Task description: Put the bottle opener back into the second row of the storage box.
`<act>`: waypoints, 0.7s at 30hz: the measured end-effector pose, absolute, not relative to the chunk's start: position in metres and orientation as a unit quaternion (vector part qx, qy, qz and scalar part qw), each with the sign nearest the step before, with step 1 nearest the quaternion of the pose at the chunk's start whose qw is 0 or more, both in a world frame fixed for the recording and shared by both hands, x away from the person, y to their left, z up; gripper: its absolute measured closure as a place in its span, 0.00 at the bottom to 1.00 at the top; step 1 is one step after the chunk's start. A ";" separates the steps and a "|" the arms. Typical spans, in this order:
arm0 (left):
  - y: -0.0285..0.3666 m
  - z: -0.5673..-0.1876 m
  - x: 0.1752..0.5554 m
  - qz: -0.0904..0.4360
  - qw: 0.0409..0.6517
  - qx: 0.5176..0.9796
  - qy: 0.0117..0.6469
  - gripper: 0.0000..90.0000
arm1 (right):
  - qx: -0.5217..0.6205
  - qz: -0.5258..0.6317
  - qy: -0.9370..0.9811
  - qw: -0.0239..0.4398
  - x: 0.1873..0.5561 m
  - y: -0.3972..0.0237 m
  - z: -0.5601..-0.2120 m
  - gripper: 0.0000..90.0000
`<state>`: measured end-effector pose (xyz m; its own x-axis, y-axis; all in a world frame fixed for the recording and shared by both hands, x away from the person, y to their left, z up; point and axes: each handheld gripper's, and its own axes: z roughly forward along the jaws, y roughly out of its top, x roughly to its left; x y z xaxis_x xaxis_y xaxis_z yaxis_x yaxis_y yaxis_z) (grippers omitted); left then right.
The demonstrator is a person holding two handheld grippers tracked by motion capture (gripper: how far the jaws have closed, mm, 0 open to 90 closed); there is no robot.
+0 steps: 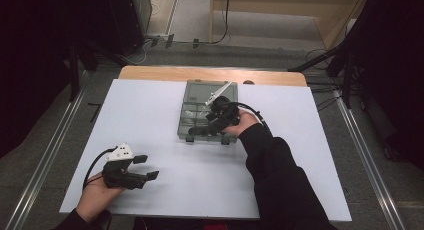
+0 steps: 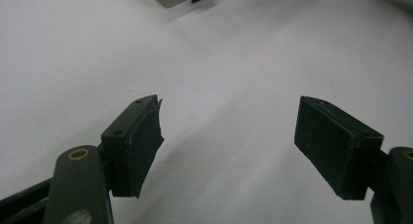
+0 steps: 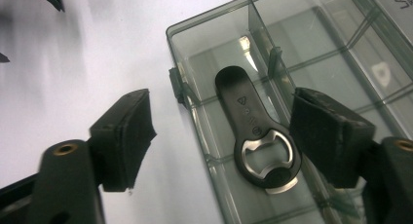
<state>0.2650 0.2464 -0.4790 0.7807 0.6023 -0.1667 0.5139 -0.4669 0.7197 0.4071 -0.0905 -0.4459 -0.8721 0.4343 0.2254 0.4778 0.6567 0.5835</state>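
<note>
— White covers nearly all of the surface [image 1: 165, 115], with a wooden strip along its far edge and dark floor on either side. What sits over at the left?

— The left gripper [image 1: 142, 168], low and near the front edge, its fingers [image 2: 136, 146] spread wide with nothing between them. It is well apart from everything else.

— And toward the middle?

— A smoky clear plastic box [image 1: 192, 115] with dividers, lid open, far of centre. A bottle opener [image 3: 255, 131] lies in the compartment by the box's near corner.

— How does it lie?

— Its long axis runs away from the right gripper's camera: the metal head is closest, the black handle points off toward the box's far wall.

— So which hand is nearer?

— The right gripper [image 1: 218, 121], clearly. It hovers over the box, fingers [image 3: 328, 136] released and empty. One is above the opener's compartment just beside the head, the other outside the box wall, so I judge the wall stands in the way.
</note>
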 end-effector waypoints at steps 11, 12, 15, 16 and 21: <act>0.246 -0.480 0.266 0.055 0.396 0.856 0.329 0.28 | -0.306 -0.334 -0.891 0.015 0.389 -0.099 -0.448 0.25; 0.246 -0.480 0.266 0.055 0.396 0.856 0.329 0.28 | -0.306 -0.334 -0.891 0.015 0.389 -0.099 -0.448 0.25; 0.246 -0.480 0.266 0.056 0.394 0.857 0.329 0.28 | -0.319 -0.338 -0.885 0.020 0.383 -0.103 -0.449 0.25; 0.246 -0.480 0.266 0.055 0.393 0.857 0.329 0.28 | -0.324 -0.338 -0.883 0.017 0.378 -0.106 -0.450 0.25; 0.246 -0.480 0.266 0.056 0.392 0.857 0.329 0.28 | -0.327 -0.346 -0.879 0.006 0.365 -0.114 -0.450 0.25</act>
<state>0.2658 0.2463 -0.4802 0.7777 0.6074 -0.1621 0.5200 -0.4767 0.7088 0.3652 -0.1137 -0.4502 -0.7860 0.5710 0.2369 0.5794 0.5468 0.6044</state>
